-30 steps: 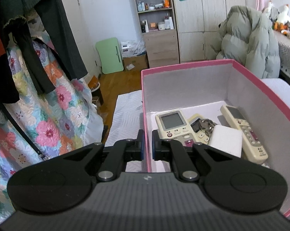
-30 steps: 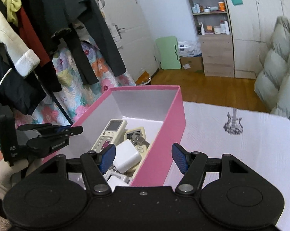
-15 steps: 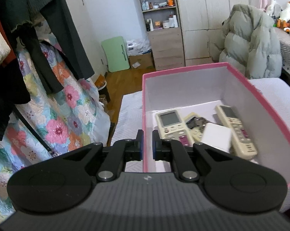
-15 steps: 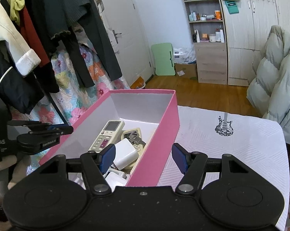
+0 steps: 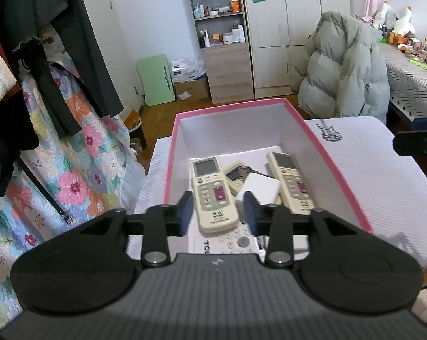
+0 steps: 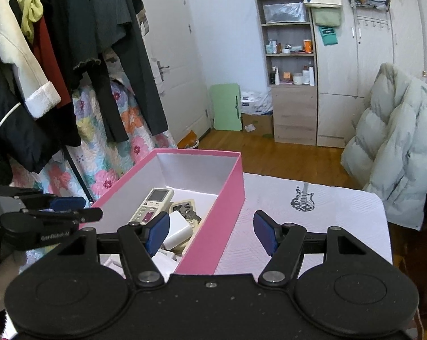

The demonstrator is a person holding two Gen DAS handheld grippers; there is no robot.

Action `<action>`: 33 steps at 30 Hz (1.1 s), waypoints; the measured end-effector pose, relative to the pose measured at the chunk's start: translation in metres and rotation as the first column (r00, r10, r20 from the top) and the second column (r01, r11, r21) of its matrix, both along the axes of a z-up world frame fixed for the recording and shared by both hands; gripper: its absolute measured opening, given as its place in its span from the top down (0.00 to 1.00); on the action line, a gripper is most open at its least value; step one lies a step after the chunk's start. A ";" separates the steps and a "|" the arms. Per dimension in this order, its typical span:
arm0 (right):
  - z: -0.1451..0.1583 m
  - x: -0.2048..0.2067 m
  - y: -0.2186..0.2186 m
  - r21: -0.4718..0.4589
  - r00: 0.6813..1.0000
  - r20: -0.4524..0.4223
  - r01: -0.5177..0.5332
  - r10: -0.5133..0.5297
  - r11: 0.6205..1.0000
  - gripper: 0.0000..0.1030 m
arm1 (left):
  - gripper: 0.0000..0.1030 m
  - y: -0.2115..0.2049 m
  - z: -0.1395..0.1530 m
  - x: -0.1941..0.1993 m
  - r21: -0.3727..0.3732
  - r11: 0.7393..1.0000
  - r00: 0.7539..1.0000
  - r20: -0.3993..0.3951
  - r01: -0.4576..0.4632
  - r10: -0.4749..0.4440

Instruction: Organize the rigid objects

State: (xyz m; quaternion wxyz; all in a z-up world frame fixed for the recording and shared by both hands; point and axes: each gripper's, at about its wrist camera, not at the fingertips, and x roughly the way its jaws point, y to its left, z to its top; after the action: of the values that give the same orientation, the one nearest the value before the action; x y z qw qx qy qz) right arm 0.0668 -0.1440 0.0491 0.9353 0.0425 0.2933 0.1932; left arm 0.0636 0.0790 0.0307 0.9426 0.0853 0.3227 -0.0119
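Left gripper [image 5: 217, 212] hangs above the near end of the pink box [image 5: 336, 170], jaws opening, nothing between the pads, nothing held. Right gripper [image 6: 210, 231] has its jaws spread wide and empty, straddling the box's right wall near its close corner, not touching it. Inside the box: a beige remote [image 5: 212, 189] along the left side, a second beige remote [image 5: 291, 182] along the right wall, a white adapter block [image 5: 260, 188] between them, and a small keyed remote [image 5: 237, 174] just behind the block. Another white remote [image 5: 236, 240] lies at the box's near end under the first. The box sits on a white quilted cover [image 5: 383, 175]; a guitar print [image 6: 302, 198] lies right of the box.
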 end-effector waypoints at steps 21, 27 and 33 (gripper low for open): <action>-0.004 -0.054 -0.021 -0.072 0.965 -0.034 0.258 -0.261 0.963 0.04 | 0.04 -0.025 0.000 -0.041 -0.056 0.996 0.996 -0.060 -0.067 0.064; -0.003 -0.064 -0.028 -0.075 0.959 -0.045 0.277 -0.281 0.958 0.04 | 0.04 -0.031 -0.006 -0.041 -0.049 0.994 0.989 -0.110 -0.102 0.096; -0.003 -0.067 -0.026 -0.094 0.956 -0.038 0.286 -0.290 0.954 0.04 | 0.04 -0.036 -0.005 -0.046 -0.054 0.993 0.989 -0.115 -0.101 0.094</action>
State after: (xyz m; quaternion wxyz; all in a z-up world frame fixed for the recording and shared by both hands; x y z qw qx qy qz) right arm -0.0002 -0.1702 0.0462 0.9467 0.0489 0.3159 0.0407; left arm 0.0180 0.0427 0.0257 0.9246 0.0406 0.3783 0.0197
